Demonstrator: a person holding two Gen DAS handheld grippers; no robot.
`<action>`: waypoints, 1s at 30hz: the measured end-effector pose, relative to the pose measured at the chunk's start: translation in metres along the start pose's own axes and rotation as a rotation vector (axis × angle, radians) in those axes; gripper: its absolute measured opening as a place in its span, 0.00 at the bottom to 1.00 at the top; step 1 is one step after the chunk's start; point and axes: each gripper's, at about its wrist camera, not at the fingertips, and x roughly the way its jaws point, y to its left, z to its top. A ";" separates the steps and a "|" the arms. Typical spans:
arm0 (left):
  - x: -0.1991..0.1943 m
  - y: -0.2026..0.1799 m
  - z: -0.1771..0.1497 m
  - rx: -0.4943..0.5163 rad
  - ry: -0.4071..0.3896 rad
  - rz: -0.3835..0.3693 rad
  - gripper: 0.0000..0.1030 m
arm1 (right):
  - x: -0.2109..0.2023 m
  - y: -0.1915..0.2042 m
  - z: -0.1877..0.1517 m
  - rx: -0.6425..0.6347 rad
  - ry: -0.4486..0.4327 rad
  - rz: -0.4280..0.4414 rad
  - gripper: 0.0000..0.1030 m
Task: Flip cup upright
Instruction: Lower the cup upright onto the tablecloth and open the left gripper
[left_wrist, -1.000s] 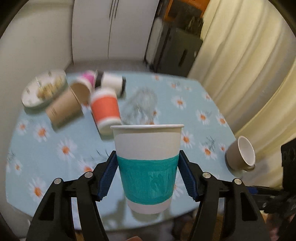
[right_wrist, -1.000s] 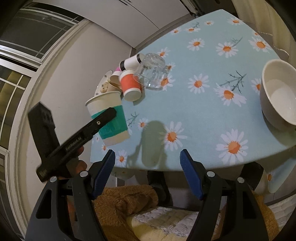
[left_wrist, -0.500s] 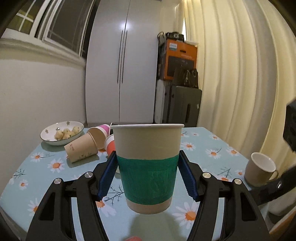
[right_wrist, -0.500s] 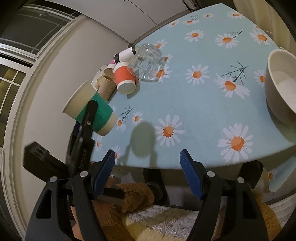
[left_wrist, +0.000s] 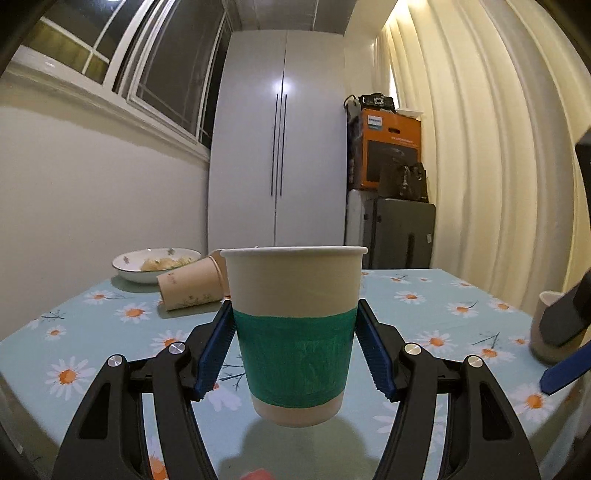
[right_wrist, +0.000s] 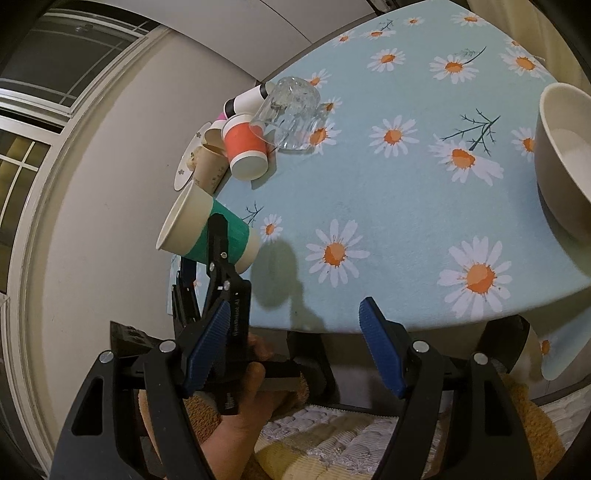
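Above the near edge of the daisy-print tablecloth (left_wrist: 424, 295), the left gripper (left_wrist: 295, 354) holds a paper cup with a green band (left_wrist: 295, 332) clamped between its 2 blue-padded fingers (left_wrist: 216, 350), which press against the band on either side. In the left wrist view the cup sits mouth up, rim level, with its base clear of the cloth and a dark shadow beneath it. In the right wrist view the same cup (right_wrist: 207, 236) appears tilted at the left edge of the table (right_wrist: 388, 206), with the left gripper (right_wrist: 218, 254) closed across its band and a hand (right_wrist: 243, 398) wrapped around the tool's grip. The right gripper (right_wrist: 291, 350) stands wide apart with nothing between its fingers, hovering off the near edge of the tablecloth. Beyond the green-banded cup, toward the far left corner of the table, a brown paper cup (left_wrist: 190, 288) lies on its side next to a white bowl of food (left_wrist: 155, 264). From the right wrist camera, an orange-banded paper cup (right_wrist: 245, 147) lies beside a clear glass mug (right_wrist: 291, 110) tipped on its side, with a white and black cup (right_wrist: 245, 99) behind them. A beige ceramic mug (right_wrist: 565, 158) sits at the right edge of the table.
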 end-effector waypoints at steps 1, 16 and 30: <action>0.000 -0.002 -0.003 0.018 -0.006 0.005 0.61 | 0.001 -0.001 -0.001 0.003 0.002 0.000 0.70; 0.004 -0.005 -0.027 0.035 0.039 -0.016 0.62 | 0.003 -0.013 -0.011 0.031 0.004 -0.008 0.70; 0.001 -0.008 -0.032 0.049 0.066 -0.031 0.94 | -0.004 -0.009 -0.017 -0.015 -0.031 -0.083 0.70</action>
